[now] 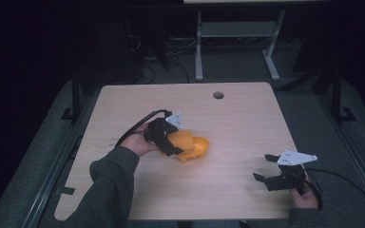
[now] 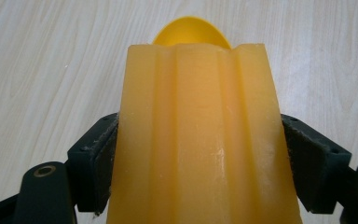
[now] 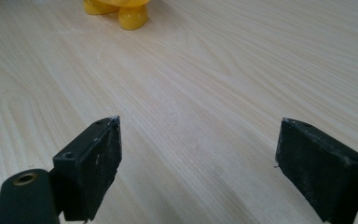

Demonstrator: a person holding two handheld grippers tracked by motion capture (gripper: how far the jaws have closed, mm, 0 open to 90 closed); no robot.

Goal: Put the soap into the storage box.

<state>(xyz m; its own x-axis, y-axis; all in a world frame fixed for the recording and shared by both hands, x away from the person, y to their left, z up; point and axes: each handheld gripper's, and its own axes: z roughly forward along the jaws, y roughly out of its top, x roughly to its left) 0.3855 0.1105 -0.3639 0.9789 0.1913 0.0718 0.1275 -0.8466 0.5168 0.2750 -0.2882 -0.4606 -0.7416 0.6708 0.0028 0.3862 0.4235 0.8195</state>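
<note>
Two tools are at work over the bench (image 1: 247,118), and they stand in opposite states. The left tool (image 1: 168,137), just left of centre in the high view, is pinching a yellow plastic piece (image 2: 200,140): in the left gripper view its black pads (image 2: 103,154) press on both flanks of a ribbed, pale orange slab that rises up the middle of the frame, with a rounded yellow rim peeping over the slab's top edge. The grip sits on the flat sides, probably because these give the pads parallel faces to bear on, while the rounded end is left free and points away from the hand. In the high view that end lies low over the bench, toward the centre of the board; whether it touches the wood I cannot tell. The right tool (image 1: 273,171), at the lower right of the high view, is spread wide and holds nothing, its jaws aimed across the bare wood toward the piece, whose yellow underside shows at the upper left of the right gripper view (image 3: 121,11). It looks parked, well apart, perhaps ready to take the free end.
</note>
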